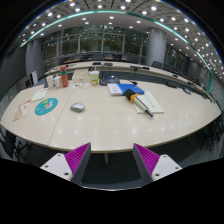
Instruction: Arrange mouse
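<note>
A small grey mouse (77, 106) lies on the pale table (110, 125), just right of a round teal mouse mat (46, 107). My gripper (111, 160) hangs well back from the table's near edge, over the dark floor. Its two fingers stand wide apart, purple pads (77, 156) facing inward, nothing between them. The mouse is far beyond the fingers and to their left.
A blue book (124, 88) and papers with a dark pen (143, 104) lie right of centre. Papers (22, 110) sit at the left end. Bottles and clutter (66, 75) line the far side, with office chairs (156, 66) and windows behind.
</note>
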{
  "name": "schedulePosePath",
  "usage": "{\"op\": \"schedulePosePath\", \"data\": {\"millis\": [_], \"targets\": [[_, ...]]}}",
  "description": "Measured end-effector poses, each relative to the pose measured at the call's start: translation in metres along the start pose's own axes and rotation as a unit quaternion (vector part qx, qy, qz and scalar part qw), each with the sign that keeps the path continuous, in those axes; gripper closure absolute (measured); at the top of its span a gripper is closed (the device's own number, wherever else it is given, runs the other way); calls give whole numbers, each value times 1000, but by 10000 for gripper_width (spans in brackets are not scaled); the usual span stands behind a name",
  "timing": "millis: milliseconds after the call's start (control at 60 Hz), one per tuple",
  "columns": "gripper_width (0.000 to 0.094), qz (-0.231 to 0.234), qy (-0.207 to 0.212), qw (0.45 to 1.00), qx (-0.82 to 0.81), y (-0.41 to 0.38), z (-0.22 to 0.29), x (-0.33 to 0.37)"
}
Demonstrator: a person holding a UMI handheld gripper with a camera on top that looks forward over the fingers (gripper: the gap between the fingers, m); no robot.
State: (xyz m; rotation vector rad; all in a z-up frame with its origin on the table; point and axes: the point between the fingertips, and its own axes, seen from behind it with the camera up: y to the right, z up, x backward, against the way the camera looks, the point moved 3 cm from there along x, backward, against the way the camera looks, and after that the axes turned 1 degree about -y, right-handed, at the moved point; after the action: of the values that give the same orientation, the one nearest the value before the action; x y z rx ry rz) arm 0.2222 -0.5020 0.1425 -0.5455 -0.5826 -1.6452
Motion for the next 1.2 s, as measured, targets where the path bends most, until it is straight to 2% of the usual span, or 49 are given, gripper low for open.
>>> {"op": "schedulePosePath", "data": {"millis": [150, 267, 583, 967, 1100, 1133, 1200], "targets": [[73, 45, 6, 999, 13, -74, 15, -67], [73, 57, 10, 998, 14, -125, 39, -129], [79, 33, 0, 999, 27, -182, 91, -270], [85, 17, 0, 998, 52, -190, 133, -336], [142, 33, 5, 998, 53, -192, 145, -356], [181, 42, 8, 998, 52, -194, 148, -360], [316, 63, 10, 997, 47, -201, 150, -365]]}}
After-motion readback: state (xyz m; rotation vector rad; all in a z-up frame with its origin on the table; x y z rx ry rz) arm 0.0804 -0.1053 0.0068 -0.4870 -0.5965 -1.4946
